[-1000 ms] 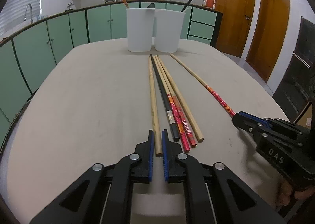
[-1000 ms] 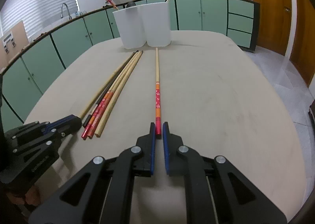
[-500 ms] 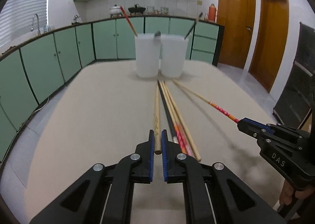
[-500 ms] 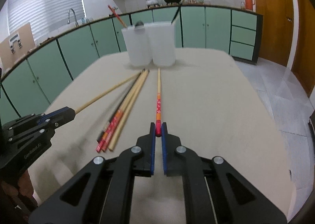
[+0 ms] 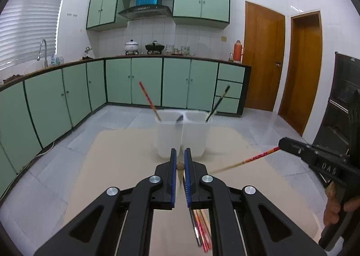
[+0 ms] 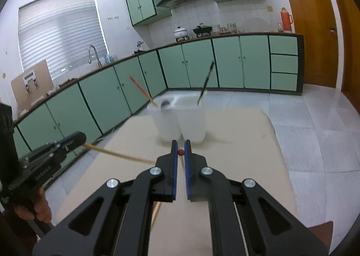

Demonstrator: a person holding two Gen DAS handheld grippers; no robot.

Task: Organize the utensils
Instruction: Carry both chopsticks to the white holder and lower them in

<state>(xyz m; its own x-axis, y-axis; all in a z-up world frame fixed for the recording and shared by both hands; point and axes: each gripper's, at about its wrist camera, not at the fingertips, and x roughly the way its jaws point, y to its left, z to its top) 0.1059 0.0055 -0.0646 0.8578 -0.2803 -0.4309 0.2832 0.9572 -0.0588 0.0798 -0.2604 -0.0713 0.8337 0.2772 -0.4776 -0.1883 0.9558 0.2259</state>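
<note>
Two hand-held grippers hang above a beige bench (image 5: 126,157) in a green-cabineted kitchen, each pinching a chopstick by its end. The left hand-held gripper (image 5: 180,161) is clamped on a plain wooden chopstick (image 5: 180,166), whose shaft slants down below the jaws. The right hand-held gripper (image 6: 180,148) is clamped on a red-patterned chopstick (image 6: 180,152), seen from the left wrist view as a blurred shaft running towards the bench. Two white plastic cups (image 5: 182,136) stand side by side at the bench's far end, already holding a few utensils. More chopsticks (image 5: 201,229) lie on the bench beneath the left gripper.
</note>
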